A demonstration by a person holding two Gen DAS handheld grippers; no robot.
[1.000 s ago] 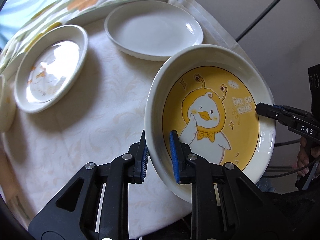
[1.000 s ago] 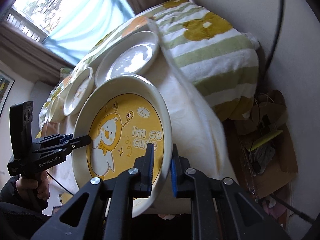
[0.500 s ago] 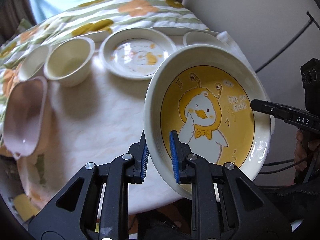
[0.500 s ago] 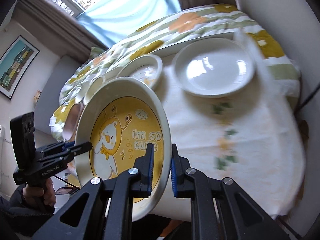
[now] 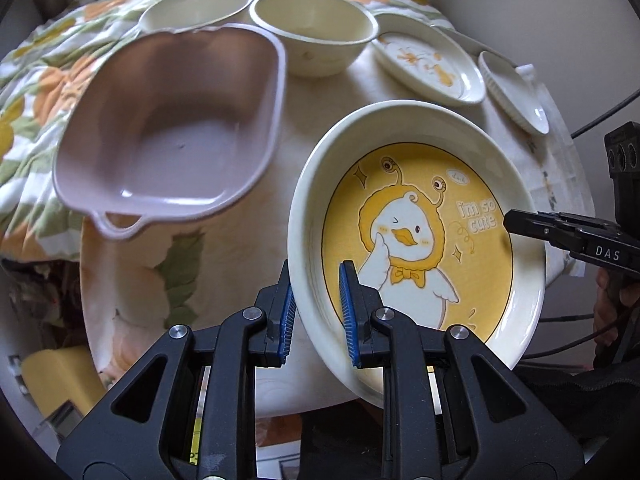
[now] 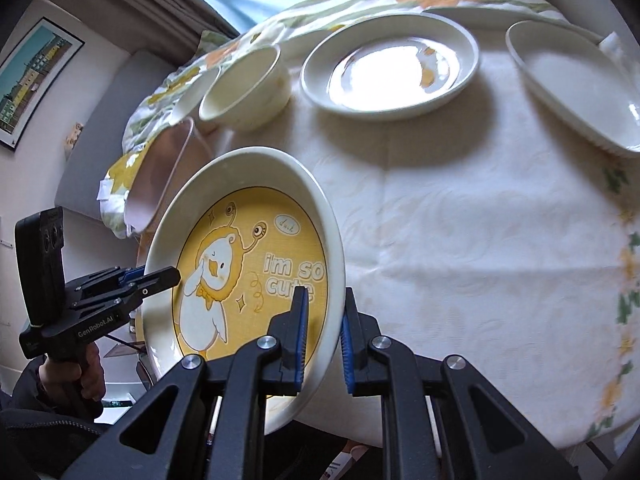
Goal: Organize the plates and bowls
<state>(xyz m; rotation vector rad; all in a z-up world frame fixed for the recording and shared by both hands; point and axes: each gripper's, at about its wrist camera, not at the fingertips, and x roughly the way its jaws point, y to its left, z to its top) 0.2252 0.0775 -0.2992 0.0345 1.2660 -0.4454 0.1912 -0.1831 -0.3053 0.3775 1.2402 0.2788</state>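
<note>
Both grippers hold one cream plate with a yellow duck picture (image 5: pixel 420 236), lifted and tilted above the table's near edge. My left gripper (image 5: pixel 316 312) is shut on its left rim. My right gripper (image 6: pixel 324 336) is shut on its right rim (image 6: pixel 332 248); it also shows in the left wrist view (image 5: pixel 520 222). On the table stand a pink square dish (image 5: pixel 172 128), two cream bowls (image 5: pixel 316 28) (image 5: pixel 196 4), a small duck plate (image 5: pixel 432 60) and a plain white plate (image 5: pixel 512 92).
The round table (image 6: pixel 460 220) has a pale floral cloth. A striped flowered blanket (image 5: pixel 36 72) lies along its far and left side. A wall and cables are on the right (image 5: pixel 600 116). A framed picture (image 6: pixel 28 80) hangs at the left.
Both grippers have carried the duck plate leftward along the table's edge. The pink dish and bowls now lie just ahead; the white plate has slid to the far right.
</note>
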